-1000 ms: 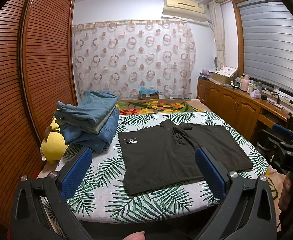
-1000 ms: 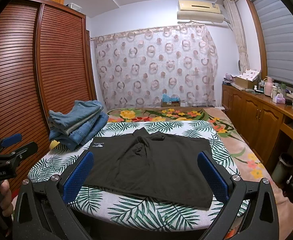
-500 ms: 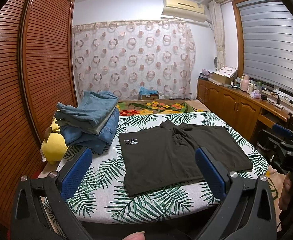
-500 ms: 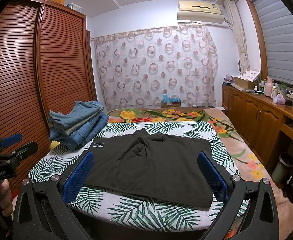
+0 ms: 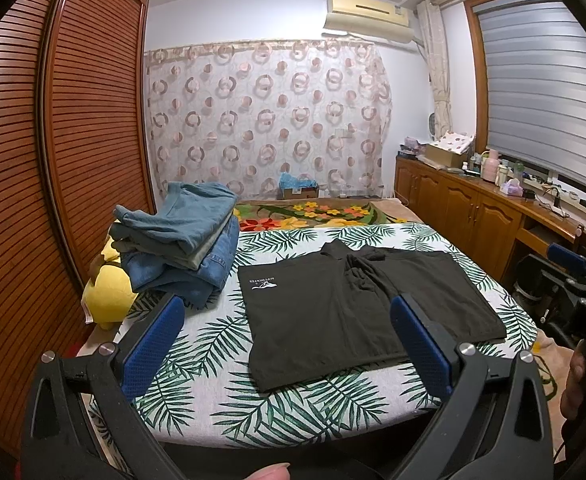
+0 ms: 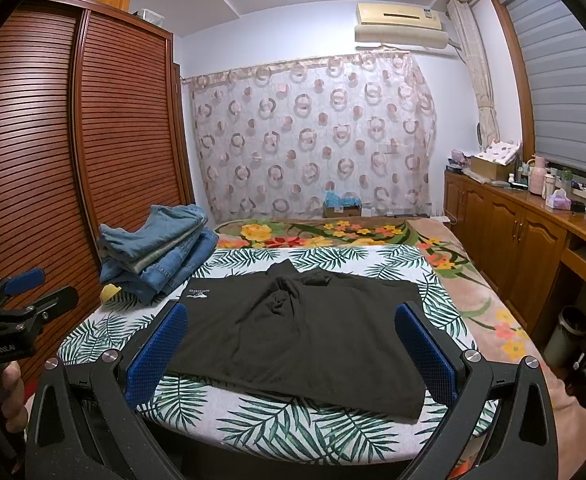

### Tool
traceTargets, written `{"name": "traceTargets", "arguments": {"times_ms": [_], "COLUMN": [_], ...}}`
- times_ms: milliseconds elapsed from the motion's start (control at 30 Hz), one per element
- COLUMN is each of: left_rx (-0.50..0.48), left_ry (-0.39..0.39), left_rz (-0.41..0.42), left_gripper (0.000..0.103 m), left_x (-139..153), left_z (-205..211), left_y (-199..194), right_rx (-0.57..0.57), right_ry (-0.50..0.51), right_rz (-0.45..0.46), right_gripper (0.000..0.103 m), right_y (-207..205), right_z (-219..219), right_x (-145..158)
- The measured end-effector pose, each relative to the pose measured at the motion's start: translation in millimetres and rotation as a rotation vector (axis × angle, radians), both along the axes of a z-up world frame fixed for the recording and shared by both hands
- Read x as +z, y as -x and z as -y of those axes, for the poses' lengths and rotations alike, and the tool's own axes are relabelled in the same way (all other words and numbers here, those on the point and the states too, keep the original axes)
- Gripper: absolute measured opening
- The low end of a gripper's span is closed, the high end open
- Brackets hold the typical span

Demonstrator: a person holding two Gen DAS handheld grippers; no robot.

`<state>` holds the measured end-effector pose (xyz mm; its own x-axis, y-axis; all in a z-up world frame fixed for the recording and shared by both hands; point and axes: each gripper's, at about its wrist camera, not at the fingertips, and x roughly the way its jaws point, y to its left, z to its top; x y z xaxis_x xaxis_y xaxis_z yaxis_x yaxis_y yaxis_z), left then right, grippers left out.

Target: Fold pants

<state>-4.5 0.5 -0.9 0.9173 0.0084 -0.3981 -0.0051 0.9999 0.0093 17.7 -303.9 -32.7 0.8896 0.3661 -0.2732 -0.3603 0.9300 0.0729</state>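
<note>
Black pants [image 5: 333, 312] [image 6: 305, 328] lie spread flat on the leaf-print bed cover [image 5: 213, 344] [image 6: 293, 428], with a small white logo at the far left corner and bunched fabric in the middle far edge. My left gripper [image 5: 285, 332] is open, held back from the near edge of the bed, nothing between its blue pads [image 5: 153, 344]. My right gripper [image 6: 291, 340] is open too, hovering short of the pants' near edge. Each gripper shows at the side of the other view: the right one [image 5: 573, 292], the left one [image 6: 21, 304].
A stack of folded jeans [image 5: 177, 240] [image 6: 157, 252] sits at the bed's far left, over a yellow plush [image 5: 109, 296]. A slatted wardrobe [image 5: 53, 160] lines the left wall. Wooden cabinets [image 6: 513, 240] with clutter run along the right. A bin [image 6: 565, 332] stands on the floor.
</note>
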Motion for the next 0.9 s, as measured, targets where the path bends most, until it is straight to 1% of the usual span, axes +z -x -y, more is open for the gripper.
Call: {"name": "traceTargets", "arguments": {"times_ms": [167,333,500,700,900], "left_rx": [-0.002,0.019,0.016,0.003,-0.008], "left_ry": [0.006,-0.006,0.017,0.027,0.035], "left_rz": [-0.016,-0.031,-0.031,-0.069,-0.113], "left_gripper": [0.103,0.103,0.103,0.103,0.103], "left_x": [-2,-13,-24,-39,-57], "left_z": [-1,-1,-1,0,-10], "left_y": [-5,-17,-26,-46,-64], "right_rx": [-0.001,0.0,-0.013,-0.031,-0.044], "right_ry": [-0.001,-0.004,0.009,0.015,0.043], "right_rz": [-0.001,-0.008,-0.015,-0.031,-0.052], "right_gripper": [0.103,0.103,0.103,0.103,0.103], "right_y": [-1,-5,-14,-25,-39], "right_z": [1,5,7,9,6], "right_x": [-1,-7,-12,-14,-15]}}
